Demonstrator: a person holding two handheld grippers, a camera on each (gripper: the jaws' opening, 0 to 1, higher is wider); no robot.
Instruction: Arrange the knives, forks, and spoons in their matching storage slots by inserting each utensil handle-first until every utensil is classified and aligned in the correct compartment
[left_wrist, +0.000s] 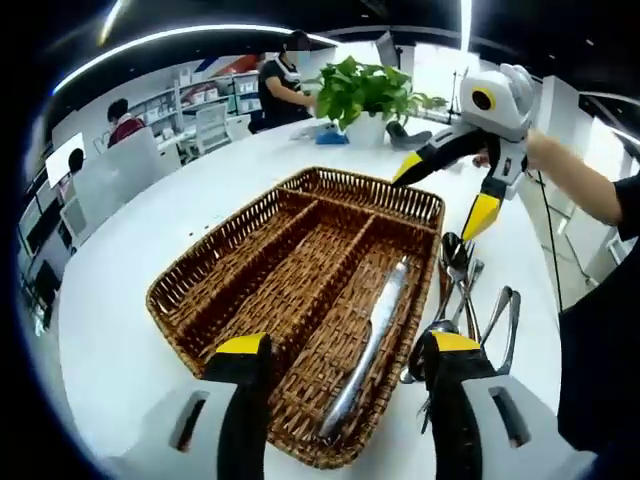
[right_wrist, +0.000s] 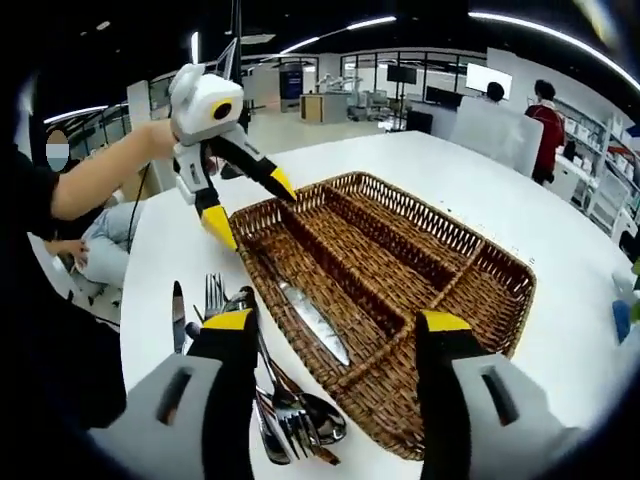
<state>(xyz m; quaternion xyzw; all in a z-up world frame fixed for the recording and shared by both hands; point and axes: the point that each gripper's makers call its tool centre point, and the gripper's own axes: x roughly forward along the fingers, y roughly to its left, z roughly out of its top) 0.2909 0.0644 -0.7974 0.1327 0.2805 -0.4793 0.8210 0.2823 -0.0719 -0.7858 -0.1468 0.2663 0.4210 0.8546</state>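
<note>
A brown wicker tray (left_wrist: 196, 256) (right_wrist: 462, 231) with long slots lies on the white table. One knife (left_wrist: 372, 340) (right_wrist: 314, 322) rests inside an outer slot. Loose forks, spoons and knives (left_wrist: 466, 290) (right_wrist: 285, 405) are piled on the table beside that slot, and one knife (right_wrist: 178, 315) lies a little apart from the pile. My left gripper (left_wrist: 350, 345) (right_wrist: 250, 205) is open above the tray's near end, with nothing between its jaws. Over the tray's opposite end my right gripper (right_wrist: 335, 320) (left_wrist: 445, 195) is also open and holds nothing.
A potted green plant (left_wrist: 365, 95) and a small blue object (left_wrist: 332, 137) stand on the table beyond the tray. People sit and stand at desks and shelves in the background. The white table (right_wrist: 520, 190) spreads wide around the tray.
</note>
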